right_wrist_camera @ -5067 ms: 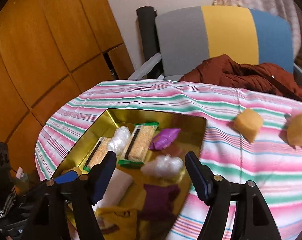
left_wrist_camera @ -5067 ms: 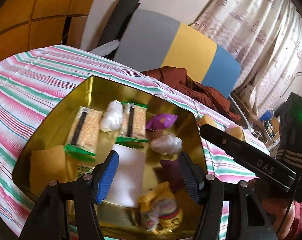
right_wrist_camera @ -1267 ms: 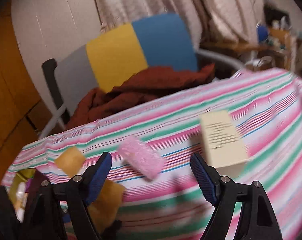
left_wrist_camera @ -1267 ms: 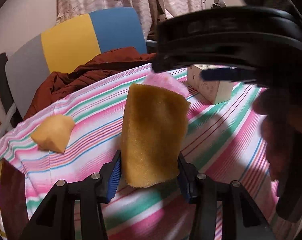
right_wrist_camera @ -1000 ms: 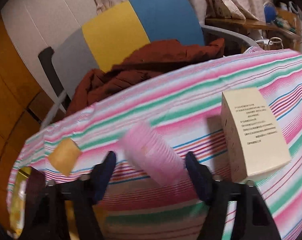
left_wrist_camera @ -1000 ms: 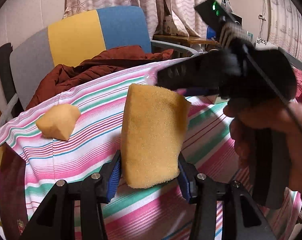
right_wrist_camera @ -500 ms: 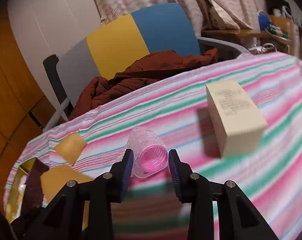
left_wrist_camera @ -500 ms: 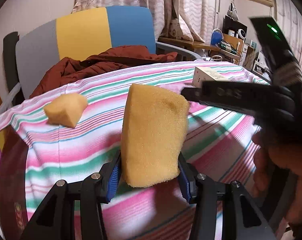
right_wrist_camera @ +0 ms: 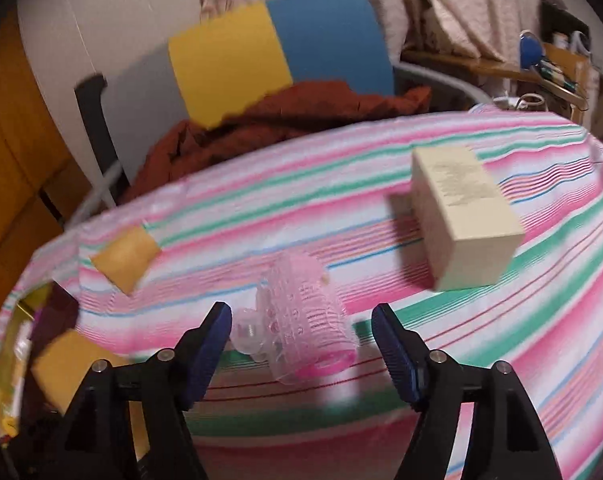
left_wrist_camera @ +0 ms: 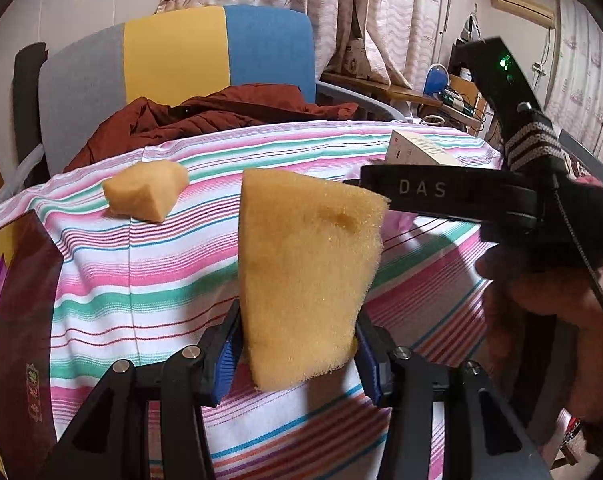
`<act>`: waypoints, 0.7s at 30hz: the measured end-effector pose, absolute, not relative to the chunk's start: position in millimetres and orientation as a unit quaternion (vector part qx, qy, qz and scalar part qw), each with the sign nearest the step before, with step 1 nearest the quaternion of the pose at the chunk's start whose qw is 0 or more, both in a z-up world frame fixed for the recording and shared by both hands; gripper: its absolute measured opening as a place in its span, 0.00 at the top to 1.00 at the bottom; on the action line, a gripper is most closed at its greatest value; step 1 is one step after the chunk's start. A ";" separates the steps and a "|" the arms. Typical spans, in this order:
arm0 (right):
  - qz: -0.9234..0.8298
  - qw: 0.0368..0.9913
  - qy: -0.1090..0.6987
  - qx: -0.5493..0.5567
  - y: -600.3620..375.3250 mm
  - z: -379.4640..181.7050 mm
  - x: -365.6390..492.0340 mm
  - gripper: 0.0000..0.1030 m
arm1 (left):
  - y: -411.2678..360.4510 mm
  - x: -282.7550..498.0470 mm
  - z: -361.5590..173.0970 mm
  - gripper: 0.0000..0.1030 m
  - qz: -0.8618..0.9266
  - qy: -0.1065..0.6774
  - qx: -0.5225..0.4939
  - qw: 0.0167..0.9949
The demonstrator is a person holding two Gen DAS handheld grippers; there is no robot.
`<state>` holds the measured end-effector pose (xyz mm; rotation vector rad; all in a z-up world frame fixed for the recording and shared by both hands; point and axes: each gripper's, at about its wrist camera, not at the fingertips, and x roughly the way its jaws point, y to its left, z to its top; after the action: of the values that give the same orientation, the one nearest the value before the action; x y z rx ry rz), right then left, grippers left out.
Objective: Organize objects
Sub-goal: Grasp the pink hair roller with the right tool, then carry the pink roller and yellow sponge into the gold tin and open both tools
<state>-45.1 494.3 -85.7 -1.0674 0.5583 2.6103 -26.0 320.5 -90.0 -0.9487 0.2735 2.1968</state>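
Note:
My left gripper (left_wrist_camera: 295, 346) is shut on a large yellow sponge (left_wrist_camera: 307, 276) and holds it upright above the striped tablecloth (left_wrist_camera: 149, 280). A smaller yellow sponge (left_wrist_camera: 145, 194) lies on the cloth further back; it also shows in the right wrist view (right_wrist_camera: 123, 258). My right gripper (right_wrist_camera: 301, 344) is open, its jaws either side of a clear pink hair roller (right_wrist_camera: 305, 320) that lies on the cloth. The held sponge shows at the lower left of the right wrist view (right_wrist_camera: 73, 372). The tin's dark rim (left_wrist_camera: 25, 320) is at the left edge.
A cream cardboard box (right_wrist_camera: 463, 216) lies on the cloth to the right of the roller. A chair (left_wrist_camera: 181, 60) with a dark red jacket (left_wrist_camera: 205, 118) stands behind the table. My right hand and gripper body (left_wrist_camera: 501, 200) cross the right side of the left wrist view.
My right gripper was shut on the pink roller half a second ago; its jaws have now opened wide and the roller lies between them. My left gripper still holds the sponge.

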 end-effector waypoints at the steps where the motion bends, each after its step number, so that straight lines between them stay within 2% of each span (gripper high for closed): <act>1: 0.900 0.123 0.204 -0.365 495.1 -89.0 -45.8 0.31 | 318.7 -26.6 -90.6 0.51 0.851 0.102 -0.370 0.359; 2: 0.901 0.118 0.207 -0.364 494.3 -90.4 -45.9 0.34 | 317.5 -26.8 -90.8 0.51 0.850 0.099 -0.371 0.360; 3: 0.905 0.110 0.202 -0.358 490.9 -89.8 -45.4 0.41 | 316.5 -27.4 -91.3 0.51 0.850 0.095 -0.372 0.360; 5: 0.908 0.109 0.189 -0.356 484.9 -89.0 -44.5 0.42 | 315.3 -27.6 -91.3 0.51 0.850 0.092 -0.373 0.360; 6: 0.909 0.109 0.187 -0.355 483.3 -89.2 -43.3 0.47 | 314.9 -27.0 -90.7 0.51 0.851 0.091 -0.372 0.361; 7: 0.911 0.105 0.190 -0.350 482.8 -89.1 -40.5 0.66 | 313.7 -26.4 -89.7 0.51 0.852 0.088 -0.369 0.360; 14: 0.911 0.125 0.220 -0.325 482.4 -87.8 -17.6 0.66 | 302.8 -26.9 -85.3 0.51 0.862 0.064 -0.360 0.353; 21: 0.906 0.138 0.244 -0.318 482.3 -93.1 -1.7 0.66 | 304.2 -21.3 -84.7 0.51 0.863 0.082 -0.354 0.352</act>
<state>-1.7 482.3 -93.1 -0.9198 0.7047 2.6199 -21.3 304.2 -84.7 -0.9148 0.2126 2.2323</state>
